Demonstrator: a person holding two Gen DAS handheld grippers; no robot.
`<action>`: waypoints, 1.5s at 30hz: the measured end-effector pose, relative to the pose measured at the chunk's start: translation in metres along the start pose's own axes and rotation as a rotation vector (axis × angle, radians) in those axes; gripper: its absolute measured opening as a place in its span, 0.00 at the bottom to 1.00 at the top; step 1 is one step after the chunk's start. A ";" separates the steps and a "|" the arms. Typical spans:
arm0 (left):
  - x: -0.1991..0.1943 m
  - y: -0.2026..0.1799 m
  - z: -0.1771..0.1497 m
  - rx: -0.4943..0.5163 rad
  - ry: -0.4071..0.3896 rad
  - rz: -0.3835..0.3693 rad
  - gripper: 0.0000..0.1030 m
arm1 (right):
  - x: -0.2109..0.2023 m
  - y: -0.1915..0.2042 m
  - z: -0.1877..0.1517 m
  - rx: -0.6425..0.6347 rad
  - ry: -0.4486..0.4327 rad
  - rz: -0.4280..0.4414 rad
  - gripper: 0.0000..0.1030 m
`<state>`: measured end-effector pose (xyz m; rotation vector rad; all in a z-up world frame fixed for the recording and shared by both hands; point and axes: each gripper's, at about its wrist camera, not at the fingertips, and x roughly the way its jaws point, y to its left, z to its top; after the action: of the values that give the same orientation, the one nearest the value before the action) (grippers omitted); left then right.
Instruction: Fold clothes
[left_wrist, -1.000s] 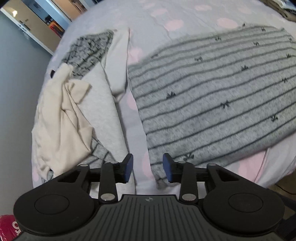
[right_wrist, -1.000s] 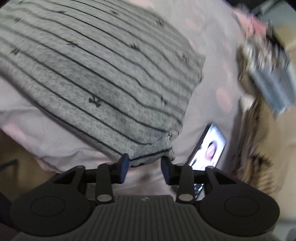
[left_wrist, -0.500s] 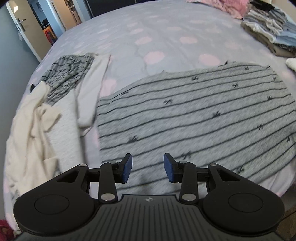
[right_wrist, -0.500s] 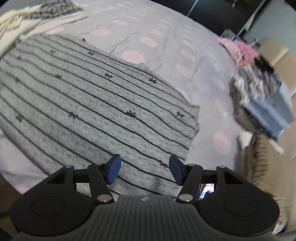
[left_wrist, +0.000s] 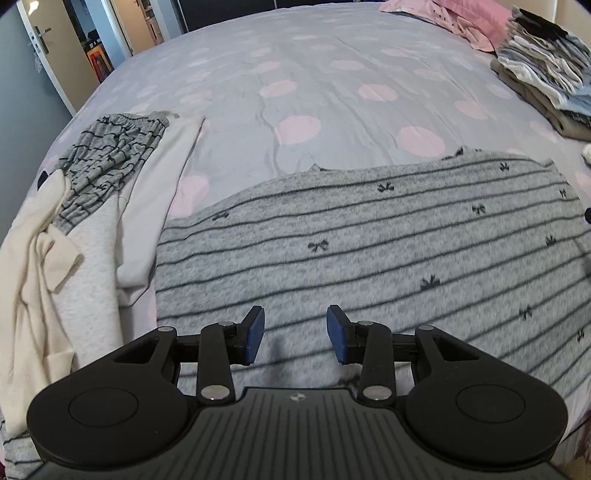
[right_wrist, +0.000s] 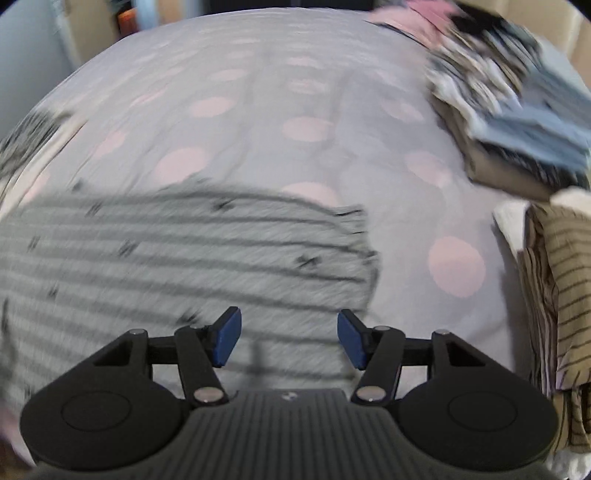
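I see striped grey garment (left_wrist: 369, 258) spread flat on bed (left_wrist: 314, 74), near edge | left gripper (left_wrist: 295, 334) over its near hem, fingers apart, empty | right gripper (right_wrist: 288, 338) over its right end, fingers wide, empty | loose clothes heap (left_wrist: 74, 229) left of garment | folded stack (left_wrist: 546, 81) far right of it

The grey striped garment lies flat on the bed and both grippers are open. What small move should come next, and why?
Probably lower both grippers to its near edge and close on it. The left gripper and right gripper are open and empty above the grey striped garment, which lies spread and unfolded on the dotted bed sheet.
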<state>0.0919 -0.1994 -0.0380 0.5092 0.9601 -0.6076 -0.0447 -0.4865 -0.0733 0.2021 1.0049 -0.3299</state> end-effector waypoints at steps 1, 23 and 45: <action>0.003 0.000 0.002 0.000 0.000 -0.002 0.34 | 0.005 -0.010 0.006 0.044 0.005 0.003 0.59; 0.015 0.013 0.012 0.011 -0.008 0.010 0.34 | 0.058 -0.049 0.019 0.311 0.131 0.117 0.10; -0.030 0.097 -0.027 -0.147 -0.186 -0.162 0.05 | -0.062 0.124 0.082 0.255 0.050 0.682 0.08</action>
<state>0.1286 -0.1043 -0.0125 0.2403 0.8663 -0.7110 0.0342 -0.3853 0.0242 0.7645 0.8826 0.1741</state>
